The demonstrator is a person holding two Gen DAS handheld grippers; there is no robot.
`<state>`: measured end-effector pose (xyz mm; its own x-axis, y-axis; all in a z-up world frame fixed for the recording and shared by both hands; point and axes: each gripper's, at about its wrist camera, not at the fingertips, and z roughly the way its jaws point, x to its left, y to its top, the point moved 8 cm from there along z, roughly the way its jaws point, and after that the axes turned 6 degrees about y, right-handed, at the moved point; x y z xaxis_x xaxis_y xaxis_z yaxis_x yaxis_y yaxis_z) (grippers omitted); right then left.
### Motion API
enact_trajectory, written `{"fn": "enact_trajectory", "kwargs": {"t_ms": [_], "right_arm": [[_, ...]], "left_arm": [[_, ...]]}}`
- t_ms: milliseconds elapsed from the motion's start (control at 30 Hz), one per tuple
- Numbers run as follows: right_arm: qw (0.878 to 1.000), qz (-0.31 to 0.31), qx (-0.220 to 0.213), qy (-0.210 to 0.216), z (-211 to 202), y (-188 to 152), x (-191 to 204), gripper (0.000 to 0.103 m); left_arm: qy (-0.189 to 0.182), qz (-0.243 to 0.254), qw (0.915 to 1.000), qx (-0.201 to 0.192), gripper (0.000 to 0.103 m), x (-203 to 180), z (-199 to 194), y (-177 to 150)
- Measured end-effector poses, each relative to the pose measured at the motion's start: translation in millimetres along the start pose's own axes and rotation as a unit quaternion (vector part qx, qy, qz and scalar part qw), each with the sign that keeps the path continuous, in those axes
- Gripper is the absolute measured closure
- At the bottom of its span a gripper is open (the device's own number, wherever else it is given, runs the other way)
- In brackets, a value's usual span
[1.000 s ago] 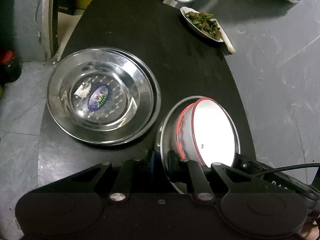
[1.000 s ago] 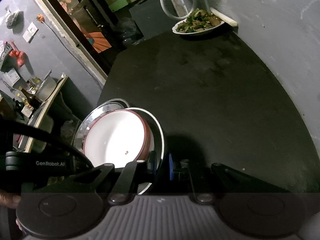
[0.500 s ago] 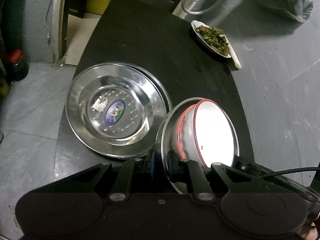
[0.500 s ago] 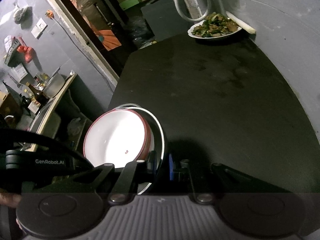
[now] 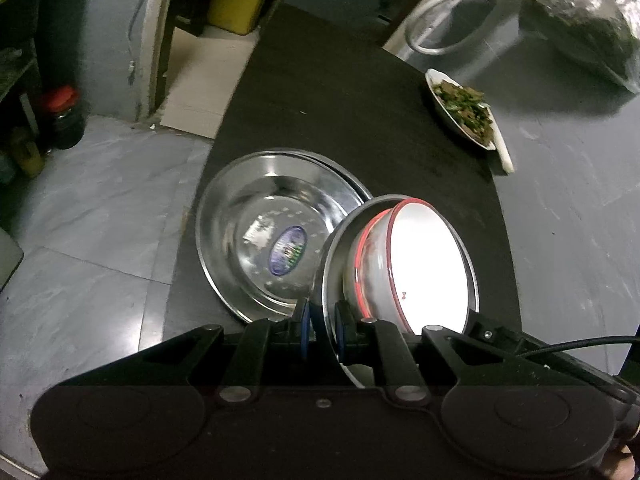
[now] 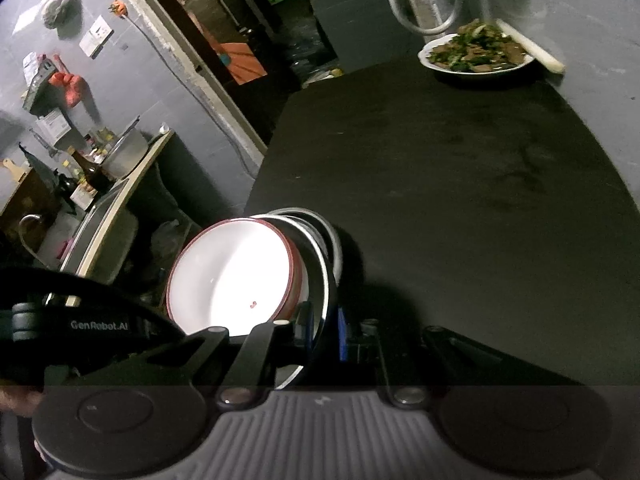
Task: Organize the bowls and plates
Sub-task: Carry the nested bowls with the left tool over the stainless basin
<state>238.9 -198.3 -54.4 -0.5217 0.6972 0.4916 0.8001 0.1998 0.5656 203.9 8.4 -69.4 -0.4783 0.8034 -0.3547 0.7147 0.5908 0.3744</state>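
My left gripper [image 5: 322, 326] is shut on the rim of a steel plate [image 5: 334, 248] that carries a white bowl with a red rim [image 5: 424, 264]. My right gripper [image 6: 324, 334] is shut on the opposite rim of the same steel plate [image 6: 322, 276], and the white bowl [image 6: 232, 276] shows there too. The plate and bowl are held up, tilted, above the black round table [image 5: 320, 92]. A stack of larger steel plates [image 5: 256, 224] with a blue label lies on the table's left edge, just left of the held plate.
A white plate of cooked greens [image 5: 464, 110] sits at the table's far right edge, seen also in the right wrist view [image 6: 476, 54]. A grey wall is on the right, a tiled floor [image 5: 80, 216] on the left. A counter with bottles [image 6: 100, 176] stands beyond.
Both grippers have lifted and drawn back with the plate and bowl. The steel stack and the greens plate now look farther off, and the held plate overlaps the stack's right edge.
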Motion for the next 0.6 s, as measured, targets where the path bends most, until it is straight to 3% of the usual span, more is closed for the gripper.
{"fn": "enact_trajectory", "kwargs": {"t_ms": [600], "right_arm": [[0.999,-0.025,0.026,0.022,46.9,22.6,25.2,0.09]], "left_arm": [[0.021,-0.033,0.9992,-0.01,0.091,34.8,8.4,29.6]]}}
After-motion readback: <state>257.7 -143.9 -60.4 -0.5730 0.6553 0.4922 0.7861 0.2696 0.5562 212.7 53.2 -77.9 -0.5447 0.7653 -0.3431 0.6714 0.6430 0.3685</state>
